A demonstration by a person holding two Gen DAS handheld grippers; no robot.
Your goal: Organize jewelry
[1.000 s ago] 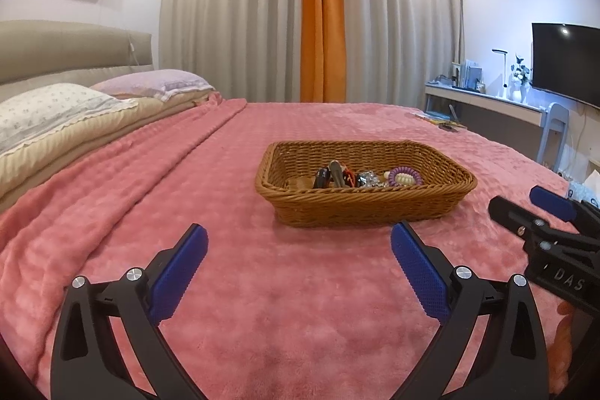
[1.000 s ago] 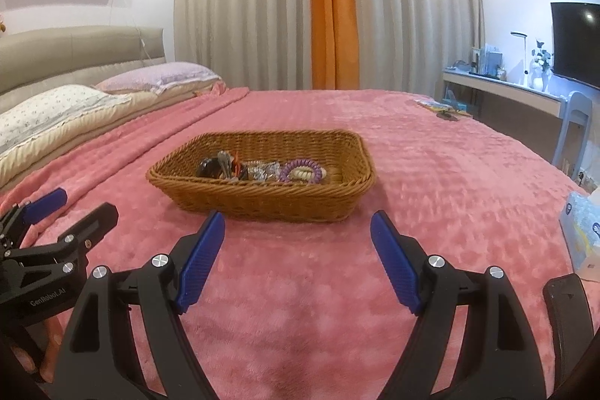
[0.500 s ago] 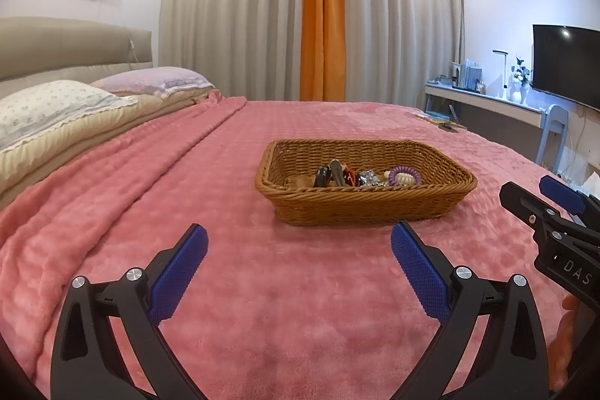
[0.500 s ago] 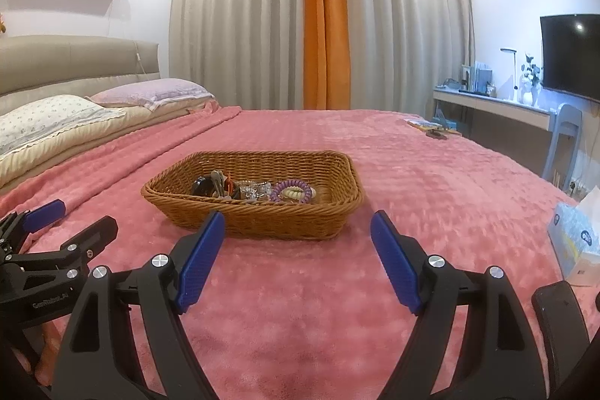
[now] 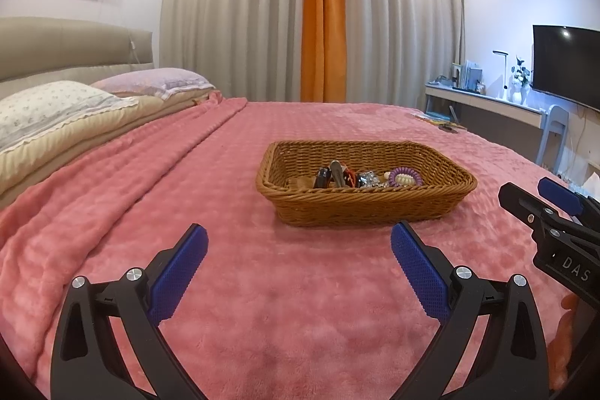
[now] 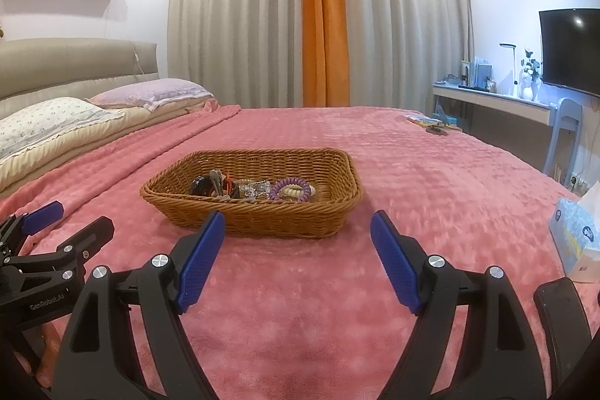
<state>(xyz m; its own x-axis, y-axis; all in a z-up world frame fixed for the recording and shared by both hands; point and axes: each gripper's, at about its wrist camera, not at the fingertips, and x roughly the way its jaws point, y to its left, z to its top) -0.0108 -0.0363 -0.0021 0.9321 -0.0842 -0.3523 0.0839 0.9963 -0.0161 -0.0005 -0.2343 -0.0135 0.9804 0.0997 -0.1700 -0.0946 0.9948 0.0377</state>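
Basket: a brown wicker basket (image 5: 365, 208) is seen resting on a pink blanket (image 5: 262, 306) spread over the bed; it lies ahead of both grippers and apart from them.

Jewelry: a small heap of jewelry (image 6: 251, 188) is gathered inside the basket, toward its near wall. A purple coiled band (image 6: 290, 189) is shown at the right of the heap, with a cream piece lying in its ring; dark and glittering pieces are seen to its left, too small to be told apart.

Left gripper: the left gripper (image 5: 298, 244) is held low over the blanket, short of the basket. Its jaws are spread wide, and nothing is held between the blue pads (image 5: 180, 272).

Right gripper: the right gripper (image 6: 298, 229) is likewise held over the blanket, just short of the basket's near wall. Its jaws are spread wide and nothing is gripped.

Mutual view: each gripper is seen at the edge of the other's camera, the two held side by side.

Pillows: two pillows (image 5: 56, 107) are laid at the head of the bed, at the left.

Tissue box: a blue tissue box (image 6: 577, 238) is seen on the blanket at the right edge of the right wrist view.

Curtains: grey curtains with an orange strip (image 5: 324, 14) are hung across the far wall.
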